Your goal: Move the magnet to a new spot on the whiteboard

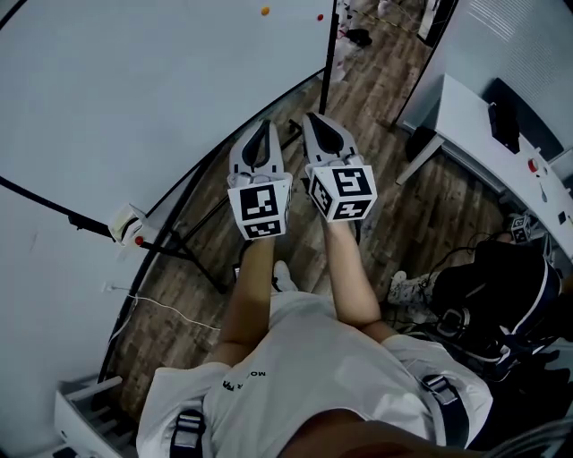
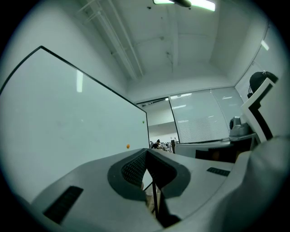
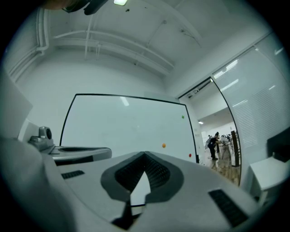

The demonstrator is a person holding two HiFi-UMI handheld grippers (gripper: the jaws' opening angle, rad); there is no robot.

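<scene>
From the head view, the person stands beside the big black-framed white whiteboard (image 1: 134, 98), holding the grey left gripper (image 1: 265, 127) and grey right gripper (image 1: 315, 119) side by side over the brown wood-plank floor (image 1: 376, 107). Both are well short of the board's far edge, where a small round orange magnet (image 1: 264, 11) and a small round red magnet (image 1: 320, 16) cling. In the left gripper view, the left gripper (image 2: 147, 153) has its ribbed tips pressed together on nothing. The orange magnet (image 2: 128, 146) sits low near the board's far edge, with a small round green magnet (image 2: 143, 121) above it. In the right gripper view, the right gripper (image 3: 145, 156) is likewise closed and empty. The green magnet (image 3: 183, 116) is near the upper far corner, the orange magnet (image 3: 163, 145) lower, and the red magnet (image 3: 190, 155) by the lower far corner. Which one is meant I cannot tell. Any of them looks light, hard and smooth, so I'd pinch it across its rim and tilt it free, since a straight pull may slip.
</scene>
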